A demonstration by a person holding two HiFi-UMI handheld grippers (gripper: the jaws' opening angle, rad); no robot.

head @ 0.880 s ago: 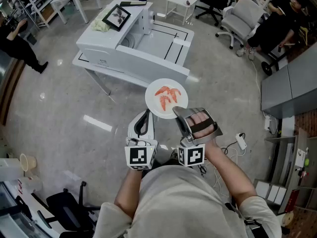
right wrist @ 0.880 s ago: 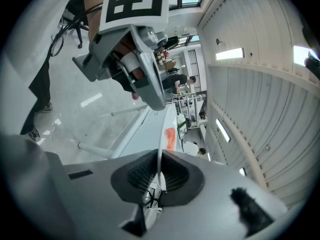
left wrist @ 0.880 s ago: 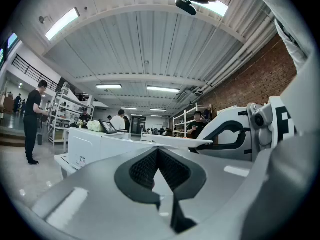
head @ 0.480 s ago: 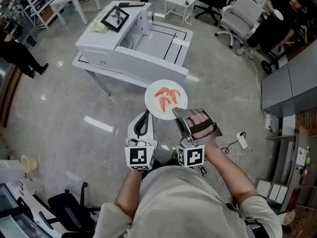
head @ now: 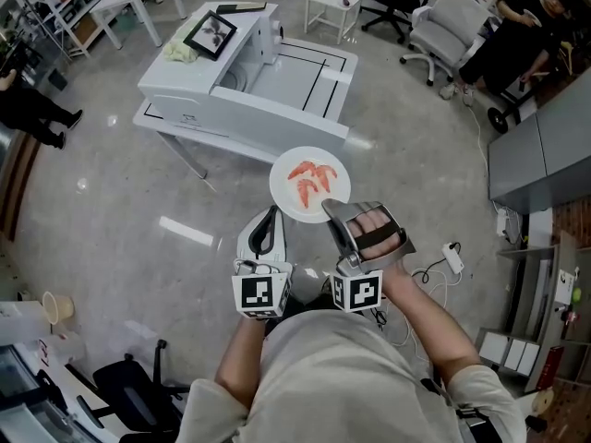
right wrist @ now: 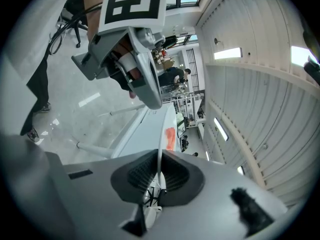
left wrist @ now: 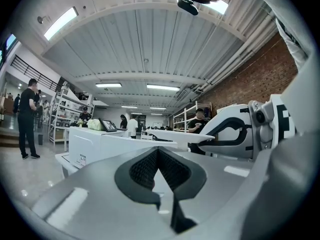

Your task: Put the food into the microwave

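A white plate [head: 310, 185] with several orange-red shrimp [head: 312, 179] hangs above the floor, in front of the person. My right gripper [head: 334, 212] is shut on its near rim. In the right gripper view the plate [right wrist: 159, 149] runs edge-on between the dark pads, with the shrimp [right wrist: 170, 138] beyond them. My left gripper [head: 268, 221] is to the left of the plate, shut and empty, its pads [left wrist: 145, 166] meeting at the tip. A white box-shaped appliance [head: 199, 86], seemingly the microwave, sits on a white table [head: 305, 86] ahead.
A framed picture [head: 211, 33] and a pale cloth [head: 177, 50] lie on top of the appliance. Office chairs [head: 452, 26] and a small white stool [head: 334, 5] stand behind the table. A grey cabinet [head: 545, 150] is at the right, and a power strip [head: 452, 260] lies on the floor.
The plate and both grippers keep their places in the view. The table has shifted slightly, and the people in the background have walked on.
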